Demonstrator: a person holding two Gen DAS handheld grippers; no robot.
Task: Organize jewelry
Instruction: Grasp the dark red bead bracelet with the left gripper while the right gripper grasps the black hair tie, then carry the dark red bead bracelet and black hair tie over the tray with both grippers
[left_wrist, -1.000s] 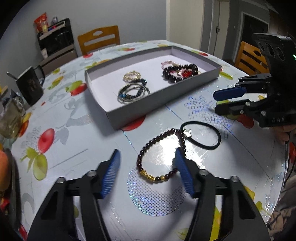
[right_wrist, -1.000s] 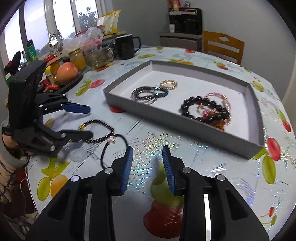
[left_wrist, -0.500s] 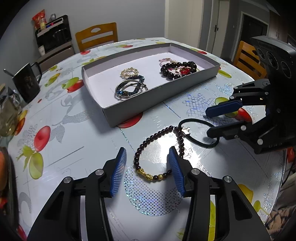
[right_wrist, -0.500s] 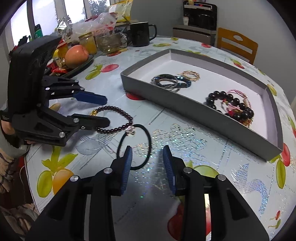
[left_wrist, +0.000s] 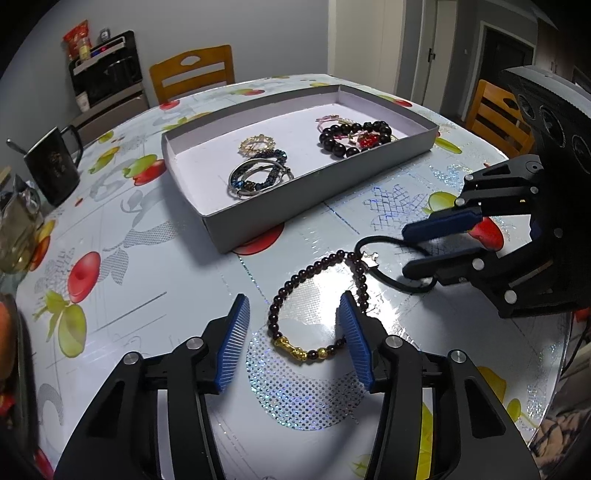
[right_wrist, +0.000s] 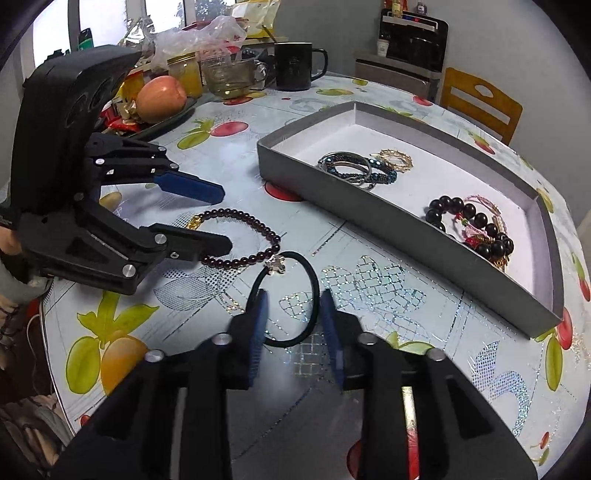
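- The grey tray sits in the upper centre of the left wrist view, on the fruit-print tabletop. It already contains a cluster of bangles and a dark beaded bracelet with red trim; judged the collection point for the task.
- Two items lie on the tabletop outside the tray, just below its near wall: a garnet bead bracelet with gold charms, and a black cord loop bearing a small silver charm. The two touch or overlap where the charm lies.
- Left claw, lower centre of its own view: angled steeply down, its blue pads either side of the garnet bracelet's near arc. The right pad sits at or over the beads; the left pad stands clear. The jaws have just been closing with the bracelet between them. Judged released, not yet gripping.
- Right claw, lower centre of its view: likewise tilted down, pads straddling the near part of the cord loop. The jaws have just been closing around it. A gap shows on both sides of the cord, so not yet clenched on it.
- Judgement: each claw is assigned one item, so both can be lifted to the tray together.
- Risk: the overlap at the silver charm may drag one piece as the other lifts.
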